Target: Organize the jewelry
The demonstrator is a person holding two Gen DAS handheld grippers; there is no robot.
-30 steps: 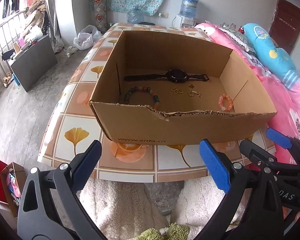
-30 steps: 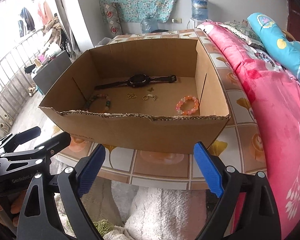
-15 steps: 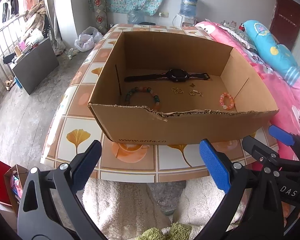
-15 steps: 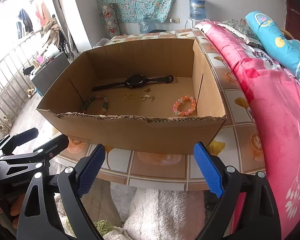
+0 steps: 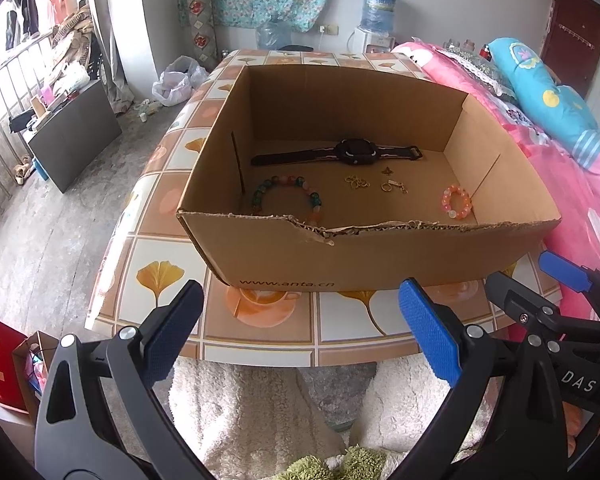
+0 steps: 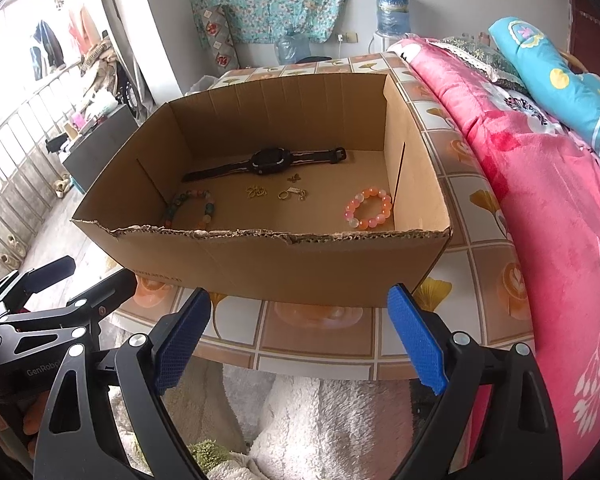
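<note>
The jewelry lay on the floor of an open cardboard box [image 5: 380, 256] on the tiled counter [image 5: 164, 268]. A black watch [image 5: 354, 151] lay stretched out flat near the back wall. In front of it, on the left side, sat a bracelet of green and pink beads [image 5: 286, 196]. The box's torn front edge hid the near part of that bracelet. A small pink bracelet [image 6: 368, 208] lay near the right wall. Between the two bracelets were some tiny gold pieces [image 5: 374, 184]. They were too small to tell what each one was.

Both tools were held low in front of the counter, away from the box. The left tool [image 5: 296, 336] had its blue pads wide apart with nothing between them. The right tool [image 6: 298, 340] was spread apart the same way and held nothing. A pink bed cover [image 6: 540, 200] lay along the right side of the counter. Fluffy white cloth [image 6: 312, 420] showed under the tools.
</note>
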